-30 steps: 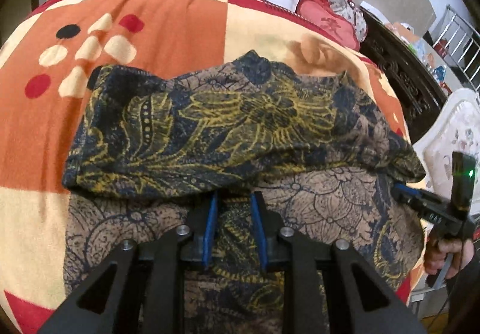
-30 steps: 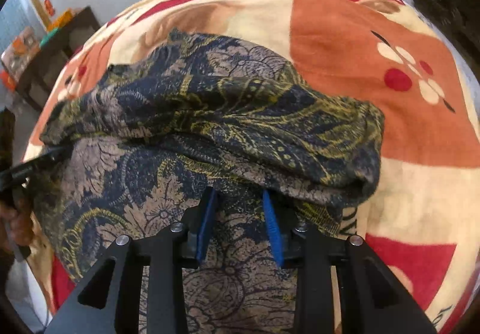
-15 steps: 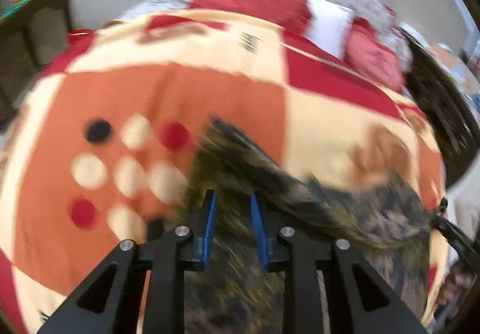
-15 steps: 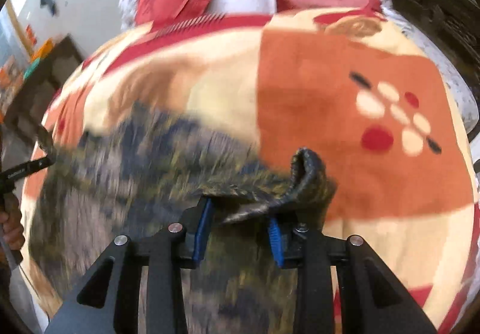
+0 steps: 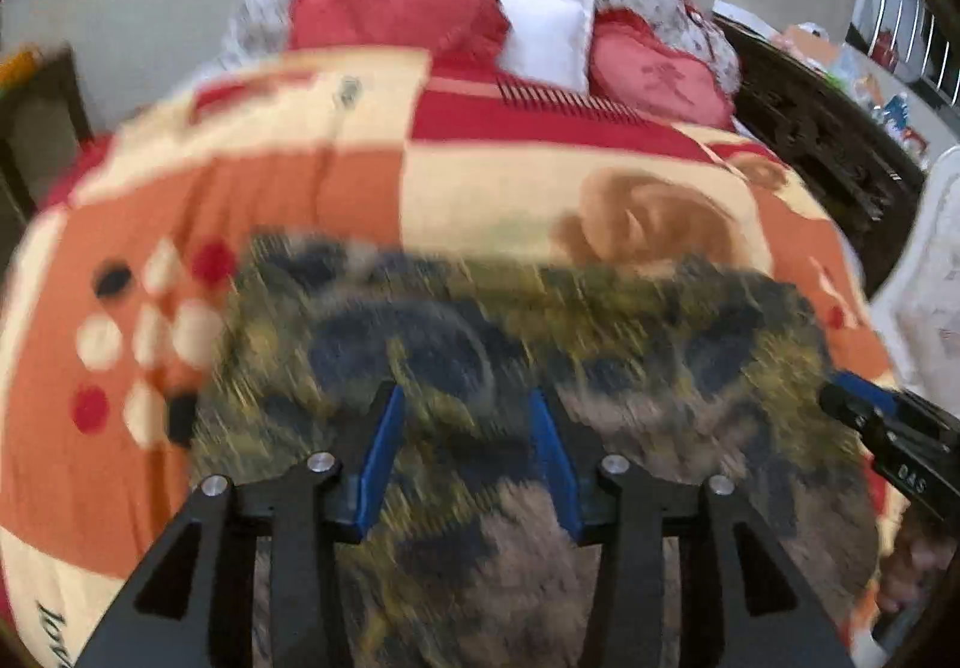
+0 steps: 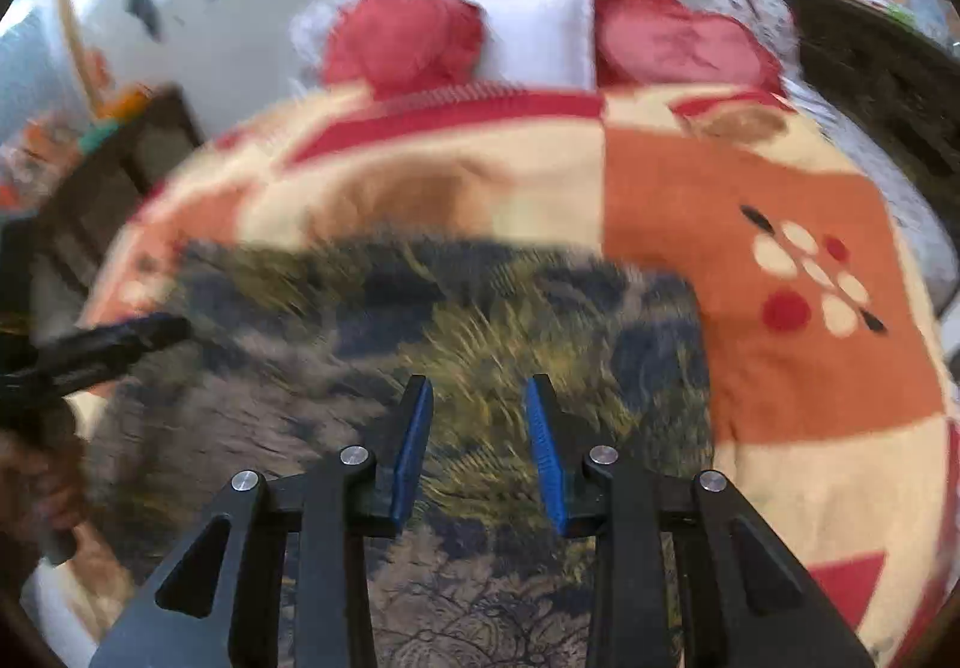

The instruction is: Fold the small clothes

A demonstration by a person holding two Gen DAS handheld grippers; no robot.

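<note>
The bed's blanket (image 5: 300,224) lies bare far of and beside the cloth, up to the pillows (image 6: 534,38) at the far end. The dark patterned cloth (image 5: 600,344) lies spread on the blanket's near half, blurred. The left gripper (image 5: 465,452) hangs over the cloth, jaws opening, holding nothing. The right gripper (image 6: 479,446) hangs likewise, jaws apart and empty.
</note>
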